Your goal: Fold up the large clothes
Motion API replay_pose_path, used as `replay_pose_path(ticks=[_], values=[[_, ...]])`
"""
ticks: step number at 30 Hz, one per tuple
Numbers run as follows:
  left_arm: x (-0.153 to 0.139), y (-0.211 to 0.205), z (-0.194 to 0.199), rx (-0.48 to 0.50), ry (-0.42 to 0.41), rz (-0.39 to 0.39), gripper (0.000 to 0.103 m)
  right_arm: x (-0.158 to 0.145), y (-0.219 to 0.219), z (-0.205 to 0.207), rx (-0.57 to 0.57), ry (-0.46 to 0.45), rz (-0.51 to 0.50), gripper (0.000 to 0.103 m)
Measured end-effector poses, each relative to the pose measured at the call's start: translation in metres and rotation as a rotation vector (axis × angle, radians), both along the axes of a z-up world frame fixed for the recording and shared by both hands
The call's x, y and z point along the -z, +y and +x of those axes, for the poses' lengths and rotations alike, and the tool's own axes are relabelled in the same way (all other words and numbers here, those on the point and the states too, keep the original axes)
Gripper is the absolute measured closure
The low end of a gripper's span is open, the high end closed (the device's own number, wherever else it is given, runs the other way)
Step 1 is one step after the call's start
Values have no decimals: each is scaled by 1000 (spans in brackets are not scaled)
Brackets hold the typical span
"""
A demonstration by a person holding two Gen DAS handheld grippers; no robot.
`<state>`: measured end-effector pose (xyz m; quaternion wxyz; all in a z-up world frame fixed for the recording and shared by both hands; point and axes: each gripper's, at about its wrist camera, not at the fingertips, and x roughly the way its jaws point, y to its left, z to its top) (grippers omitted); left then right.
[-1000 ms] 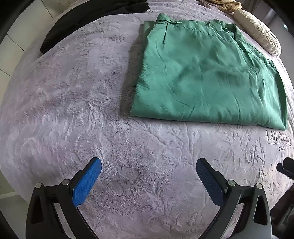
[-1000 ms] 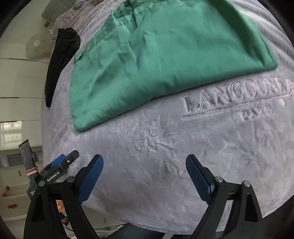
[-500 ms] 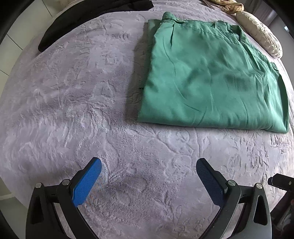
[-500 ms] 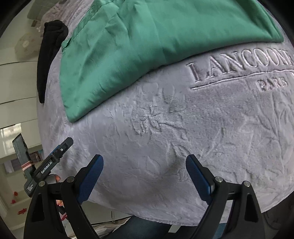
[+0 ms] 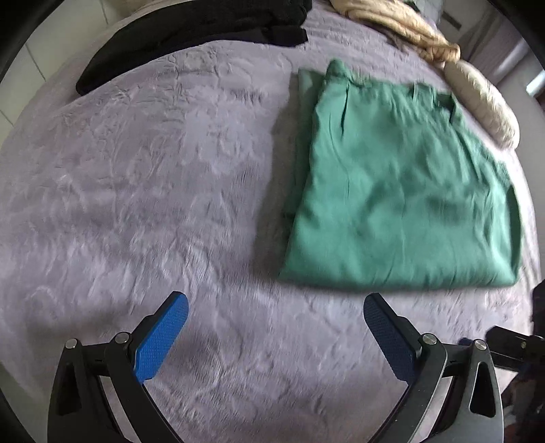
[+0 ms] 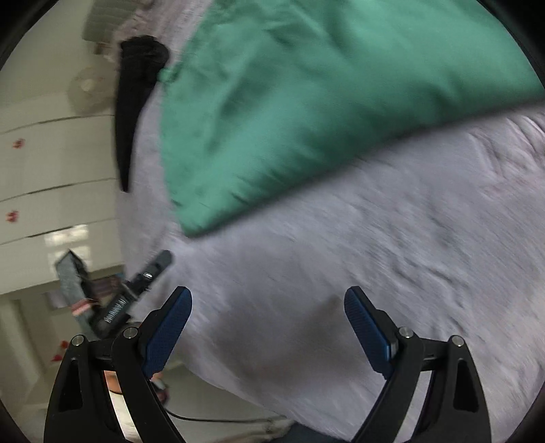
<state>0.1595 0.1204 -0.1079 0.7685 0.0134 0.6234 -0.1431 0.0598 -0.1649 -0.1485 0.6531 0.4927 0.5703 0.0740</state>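
The green garment [image 5: 398, 191] lies folded flat on the grey blanket [image 5: 143, 191], ahead of the left gripper [image 5: 276, 327] and off to its right side, well apart from the fingertips. Its near edge runs across just beyond the right-hand finger of that gripper, with a strip of bare blanket between. The left gripper has its jaws spread wide and holds nothing; its blue pads [image 5: 160, 335] hang over bare blanket only.

From the right wrist view the same green garment [image 6: 323, 102] fills the upper part of the frame, ahead of the right gripper [image 6: 269, 317] and slanting, with one corner pointing down toward the left-hand finger but not touching it. The right gripper is also spread wide with nothing between its blue pads [image 6: 366, 327], hovering over the grey blanket [image 6: 357, 255] near its edge.

Beyond the left gripper, far ahead and to its left, a black garment [image 5: 190, 30] lies along the far side of the blanket. Far ahead and to the right are a tan bundle [image 5: 398, 27] and a pale cushion [image 5: 483, 98], just past the green garment's far corner.

In the right wrist view the left gripper [image 6: 136, 289] shows as a dark tool to the left of the near finger, partly hidden behind it. Both views are blurred, the right one more so, so fabric details and the writing on that tool cannot be read. The top of the green garment is cut off by the right view's frame.
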Motion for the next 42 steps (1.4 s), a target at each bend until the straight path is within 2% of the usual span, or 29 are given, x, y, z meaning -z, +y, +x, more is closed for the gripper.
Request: replay_pose_path(ticks=[5, 10, 16, 18, 20, 21, 22, 23, 25, 30, 34, 36, 38, 39, 40, 42], values=[[6, -4, 13, -22, -19, -73, 0, 16, 13, 32, 32, -97, 102, 10], [21, -14, 14, -51, -5, -140, 0, 49, 26, 54, 88, -119, 202, 10], [25, -11, 30, -47, 8, -226, 0, 52, 35, 64, 185, -153, 218, 10], [24, -11, 36, -31, 24, -284, 0, 51, 35, 63, 218, -153, 222, 10], [24, -13, 42, -20, 47, -332, 0, 53, 35, 63, 248, -148, 233, 19], [23, -14, 45, -17, 52, -354, 0, 54, 36, 65, 251, -139, 241, 42], [23, -17, 48, -10, 56, -375, 0, 57, 37, 66, 248, -125, 252, 78], [23, -19, 50, -4, 64, -388, 0, 59, 37, 67, 247, -120, 264, 93], [25, -25, 58, 5, 93, -422, 0, 56, 34, 68, 242, -145, 272, 95], [33, -45, 88, 39, 203, -581, 0, 12, 23, 75, 177, -293, 234, 95], [43, -74, 106, 73, 265, -600, 0, -7, 17, 81, 145, -340, 211, 95], [44, -92, 110, 103, 286, -611, 0, -8, 18, 81, 121, -335, 192, 95], [45, -105, 111, 111, 274, -573, 2, 3, 21, 75, 88, -294, 179, 95], [46, -112, 110, 116, 254, -520, 16, 8, 23, 72, 69, -260, 177, 95], [48, -117, 109, 122, 244, -470, 43, 17, 25, 69, 38, -207, 174, 91], [55, -125, 108, 131, 227, -359, 64, 25, 28, 63, -25, -151, 179, 91]])
